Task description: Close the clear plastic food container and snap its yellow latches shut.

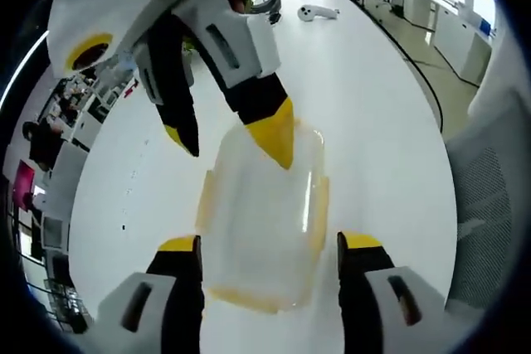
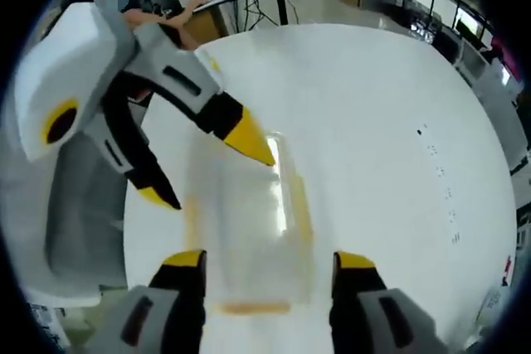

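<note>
The clear plastic container (image 1: pixel 264 221) with yellow latches along its sides lies on the white table (image 1: pixel 365 105), its lid on top. My left gripper (image 1: pixel 270 246) is open and straddles its near end. My right gripper (image 1: pixel 232 143) reaches in from above, open, one yellow fingertip (image 1: pixel 278 134) on or just over the far end of the lid. In the right gripper view the container (image 2: pixel 249 221) sits between my right gripper's (image 2: pixel 271 260) open jaws, and my left gripper (image 2: pixel 207 173) comes from the upper left with one fingertip (image 2: pixel 253 147) at the lid's far end. I cannot tell whether the latches are snapped.
A small white device (image 1: pixel 315 12) lies far back on the table. A grey chair (image 1: pixel 489 205) stands off the table's right edge, and another chair (image 2: pixel 75 230) by the curved edge in the right gripper view. People sit at desks beyond.
</note>
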The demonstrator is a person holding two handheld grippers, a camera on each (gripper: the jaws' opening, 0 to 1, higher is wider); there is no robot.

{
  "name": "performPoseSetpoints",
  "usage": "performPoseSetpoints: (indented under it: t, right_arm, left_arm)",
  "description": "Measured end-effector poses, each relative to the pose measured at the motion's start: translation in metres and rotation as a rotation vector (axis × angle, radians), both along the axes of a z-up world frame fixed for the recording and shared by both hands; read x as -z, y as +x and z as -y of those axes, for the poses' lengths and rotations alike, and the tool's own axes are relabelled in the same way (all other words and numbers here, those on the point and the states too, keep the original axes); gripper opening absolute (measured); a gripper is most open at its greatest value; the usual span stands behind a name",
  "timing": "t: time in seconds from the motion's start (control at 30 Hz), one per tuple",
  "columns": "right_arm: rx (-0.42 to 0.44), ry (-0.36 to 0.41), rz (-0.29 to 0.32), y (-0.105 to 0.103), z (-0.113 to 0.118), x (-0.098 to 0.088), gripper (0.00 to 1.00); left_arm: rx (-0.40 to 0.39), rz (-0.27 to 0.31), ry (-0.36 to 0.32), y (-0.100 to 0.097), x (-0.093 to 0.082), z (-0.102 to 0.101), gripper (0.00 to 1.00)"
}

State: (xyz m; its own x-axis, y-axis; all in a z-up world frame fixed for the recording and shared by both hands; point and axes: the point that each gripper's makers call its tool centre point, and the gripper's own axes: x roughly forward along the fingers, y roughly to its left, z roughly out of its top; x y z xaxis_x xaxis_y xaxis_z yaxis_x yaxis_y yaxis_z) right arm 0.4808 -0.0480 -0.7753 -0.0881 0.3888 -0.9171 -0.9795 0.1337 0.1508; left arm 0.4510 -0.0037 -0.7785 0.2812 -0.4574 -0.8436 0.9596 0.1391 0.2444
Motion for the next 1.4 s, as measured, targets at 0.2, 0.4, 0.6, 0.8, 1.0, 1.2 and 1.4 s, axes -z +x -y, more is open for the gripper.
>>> performPoseSetpoints:
  t: [0.2,0.4,0.6,0.8,1.0,1.2,1.4]
  right_arm:
    - [-0.034,-0.031,0.046,-0.006,0.006,0.001,0.64]
    - [-0.041,-0.042,0.068,-0.011,0.01,0.001,0.67]
    - [-0.046,-0.053,0.106,-0.016,0.013,0.004,0.72]
    - [-0.046,-0.039,0.138,-0.02,0.011,0.009,0.77]
    - [-0.037,-0.054,0.171,-0.019,0.013,0.017,0.8]
    - [-0.044,-0.063,0.202,-0.018,0.014,0.024,0.79]
    - [-0.05,-0.083,0.194,-0.022,0.017,0.032,0.77]
  left_arm:
    - [-0.001,0.001,0.021,0.005,0.002,-0.012,0.69]
    - [-0.017,-0.001,0.025,0.013,0.002,-0.02,0.74]
    - [-0.004,-0.021,0.062,0.018,0.012,-0.028,0.8]
    - [0.012,-0.035,0.083,0.018,0.02,-0.028,0.81]
    - [0.033,-0.037,0.107,0.019,0.027,-0.026,0.82]
    - [0.057,-0.042,0.121,0.019,0.034,-0.023,0.82]
    - [0.078,-0.048,0.144,0.017,0.042,-0.021,0.79]
